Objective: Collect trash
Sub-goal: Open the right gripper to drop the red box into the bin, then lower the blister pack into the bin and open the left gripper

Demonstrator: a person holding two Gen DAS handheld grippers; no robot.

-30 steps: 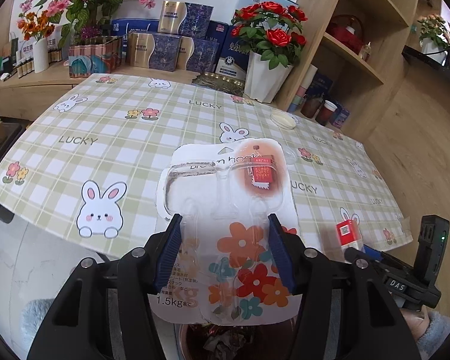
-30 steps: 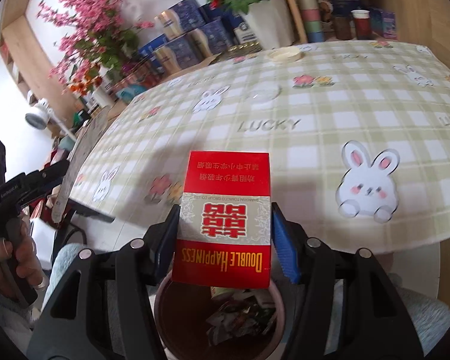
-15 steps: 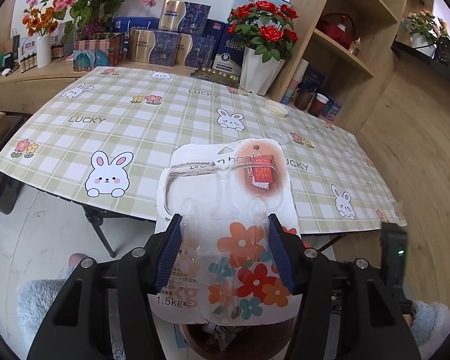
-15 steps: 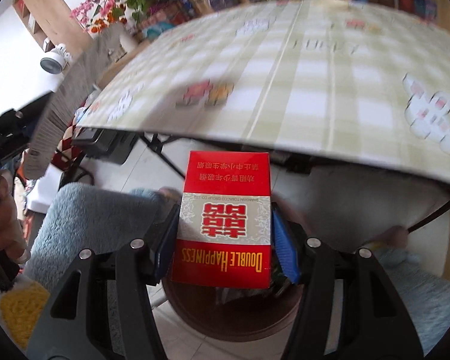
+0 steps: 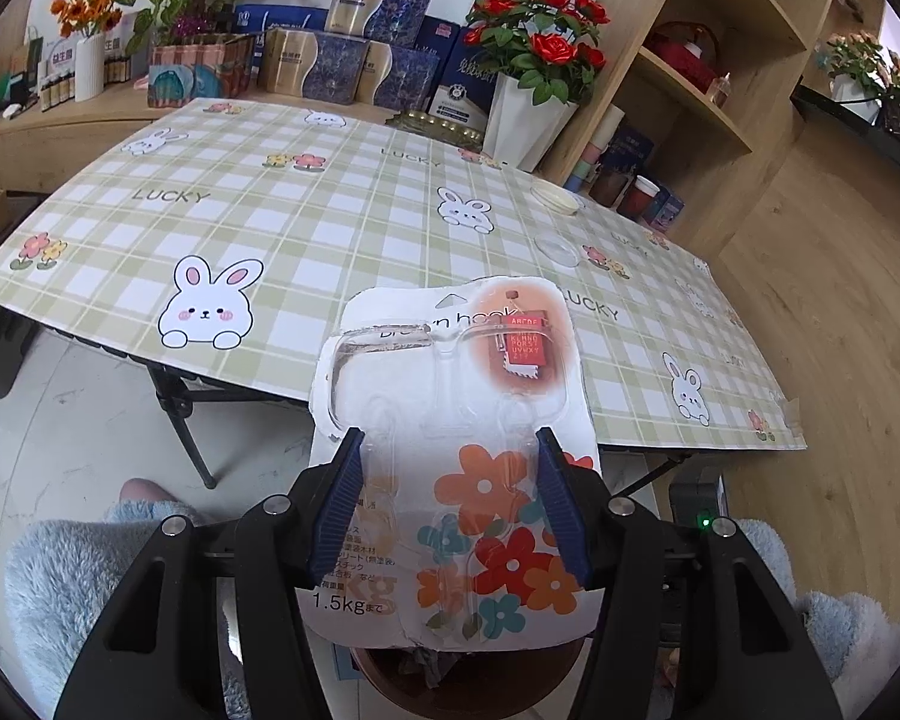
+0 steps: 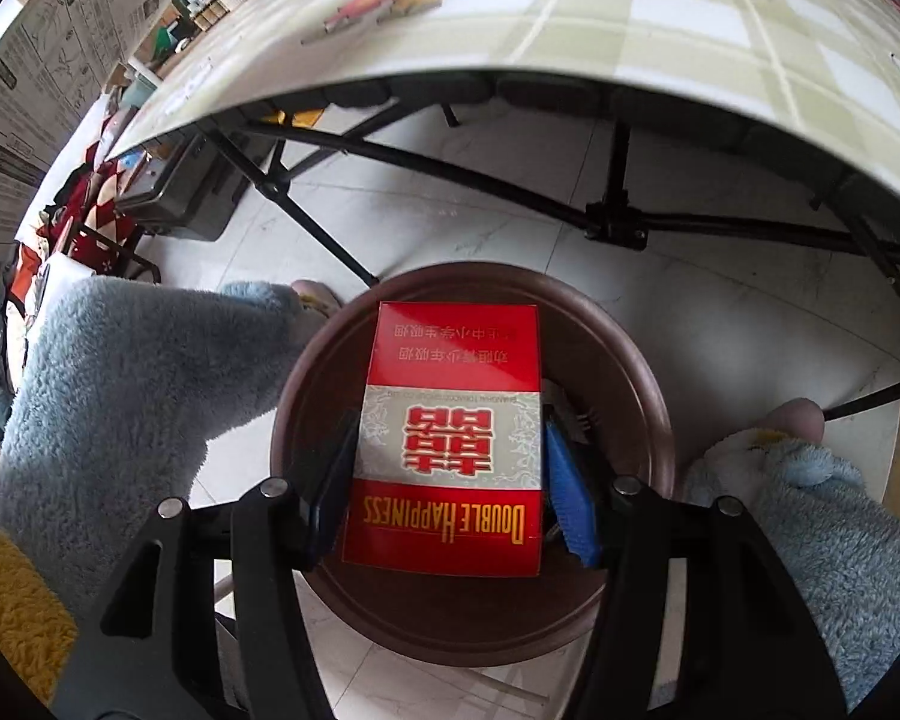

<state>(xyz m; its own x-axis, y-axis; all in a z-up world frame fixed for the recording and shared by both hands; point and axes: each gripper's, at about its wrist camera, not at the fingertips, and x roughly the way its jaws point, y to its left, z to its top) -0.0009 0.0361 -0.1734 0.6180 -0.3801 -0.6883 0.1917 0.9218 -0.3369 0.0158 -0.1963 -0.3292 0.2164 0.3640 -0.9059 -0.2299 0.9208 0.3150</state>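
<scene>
My left gripper (image 5: pixel 448 450) is shut on a white hook package (image 5: pixel 456 468) with a clear blister and printed flowers, held before the table's front edge. Below it the brown round bin (image 5: pixel 468 684) shows with crumpled scraps inside. In the right wrist view, my right gripper (image 6: pixel 447 456) is shut on a red Double Happiness cigarette pack (image 6: pixel 450 444), held right above the mouth of the brown bin (image 6: pixel 630 360) on the floor. The pack hides most of what lies in the bin.
The table with a green checked bunny cloth (image 5: pixel 330 204) carries a clear lid (image 5: pixel 555 249) and a small dish (image 5: pixel 555 198). Behind stand rose vase (image 5: pixel 531 120), gift boxes (image 5: pixel 354 54) and wooden shelves (image 5: pixel 702 60). A person's legs in fluffy blue trousers (image 6: pixel 120 384) flank the bin; black table legs (image 6: pixel 342 252) cross beyond.
The right gripper dropped below the table edge and tipped downward, bringing the red pack over the bin's mouth. The left gripper drew back and a little lower with the hook package.
</scene>
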